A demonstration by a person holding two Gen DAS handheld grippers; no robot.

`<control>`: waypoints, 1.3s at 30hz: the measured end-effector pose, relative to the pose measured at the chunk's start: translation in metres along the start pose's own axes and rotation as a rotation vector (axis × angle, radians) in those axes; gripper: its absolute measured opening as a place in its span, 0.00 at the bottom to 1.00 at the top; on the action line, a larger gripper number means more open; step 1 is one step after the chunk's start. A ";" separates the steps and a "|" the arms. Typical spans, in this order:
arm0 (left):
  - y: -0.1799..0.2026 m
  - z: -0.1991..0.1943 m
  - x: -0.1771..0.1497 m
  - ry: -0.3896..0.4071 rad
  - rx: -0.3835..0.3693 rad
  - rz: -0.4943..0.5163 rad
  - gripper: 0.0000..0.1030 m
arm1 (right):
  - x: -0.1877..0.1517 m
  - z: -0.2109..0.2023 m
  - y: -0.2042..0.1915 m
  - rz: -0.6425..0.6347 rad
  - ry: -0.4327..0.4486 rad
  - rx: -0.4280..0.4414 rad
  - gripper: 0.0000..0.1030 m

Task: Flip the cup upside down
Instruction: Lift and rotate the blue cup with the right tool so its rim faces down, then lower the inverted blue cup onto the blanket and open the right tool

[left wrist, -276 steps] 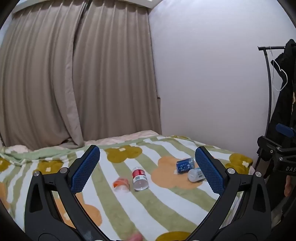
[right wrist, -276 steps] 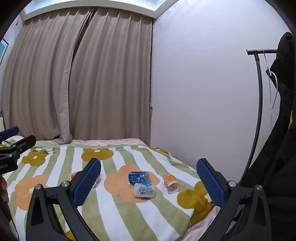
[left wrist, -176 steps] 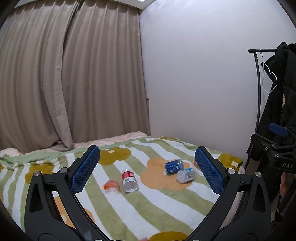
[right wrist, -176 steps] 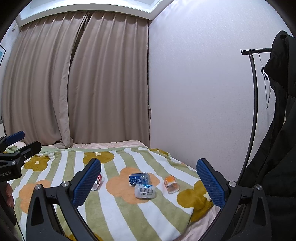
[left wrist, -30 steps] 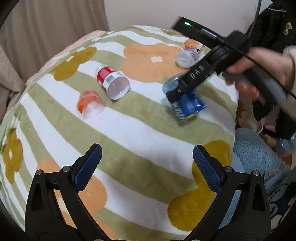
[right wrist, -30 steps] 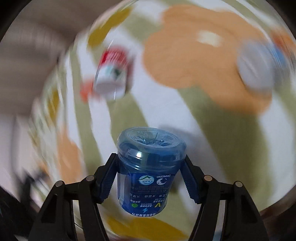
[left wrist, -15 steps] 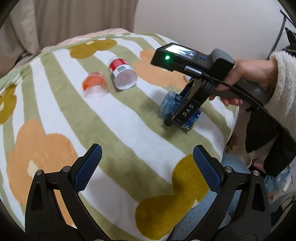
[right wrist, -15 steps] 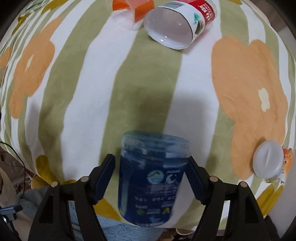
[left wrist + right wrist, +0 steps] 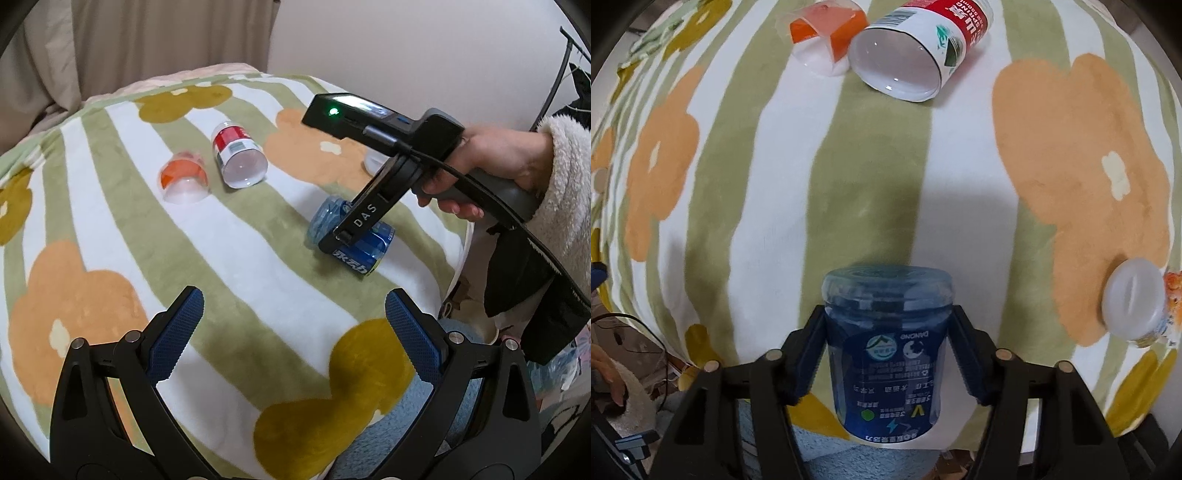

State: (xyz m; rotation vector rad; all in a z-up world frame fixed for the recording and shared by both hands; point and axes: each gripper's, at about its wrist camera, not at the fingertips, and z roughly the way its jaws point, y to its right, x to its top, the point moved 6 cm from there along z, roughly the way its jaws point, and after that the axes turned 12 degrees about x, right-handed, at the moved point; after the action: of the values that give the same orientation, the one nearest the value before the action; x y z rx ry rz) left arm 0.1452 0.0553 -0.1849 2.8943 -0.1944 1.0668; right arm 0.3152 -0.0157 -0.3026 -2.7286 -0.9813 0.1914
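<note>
A blue translucent cup point(image 9: 886, 347) with a dark blue label sits between the fingers of my right gripper point(image 9: 886, 339), which is shut on it. Its label reads upside down, base pointing away from the camera. In the left wrist view the blue cup point(image 9: 351, 240) lies tilted on the blanket point(image 9: 240, 266) near the right edge, under the right gripper point(image 9: 354, 225). My left gripper point(image 9: 291, 328) is open and empty above the near part of the blanket.
A red-and-white cup point(image 9: 240, 158) and an orange cup point(image 9: 183, 177) lie on their sides at the far middle. A white cup point(image 9: 1134, 302) lies near the right edge. The bed's edge drops off to the right, with a blue rug point(image 9: 406, 406) below.
My right gripper has lowered the blue cup onto the blanket near the right edge. The left gripper has drawn back slightly and stays open.
</note>
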 end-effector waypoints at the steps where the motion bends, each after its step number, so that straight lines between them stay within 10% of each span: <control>1: 0.001 0.000 0.000 -0.001 -0.001 0.000 0.96 | -0.004 -0.003 0.002 0.000 0.018 0.009 0.58; 5: 0.001 0.000 0.002 0.002 0.003 0.007 0.96 | -0.044 -0.030 0.000 -0.016 0.199 0.074 0.58; 12: -0.002 -0.001 0.006 0.033 0.035 -0.022 0.96 | -0.106 -0.109 -0.025 -0.154 0.797 0.056 0.58; 17: -0.010 -0.003 0.012 0.084 0.069 -0.074 0.96 | -0.129 -0.081 -0.024 -0.189 1.034 0.067 0.58; 39: -0.012 0.004 0.020 0.110 0.162 -0.089 0.96 | -0.142 -0.035 -0.028 -0.243 1.040 -0.063 0.58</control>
State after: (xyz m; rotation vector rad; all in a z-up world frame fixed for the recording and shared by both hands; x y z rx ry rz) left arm 0.1640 0.0646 -0.1750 2.9392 0.0269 1.2771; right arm 0.1966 -0.0916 -0.2556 -2.1798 -0.9281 -1.1713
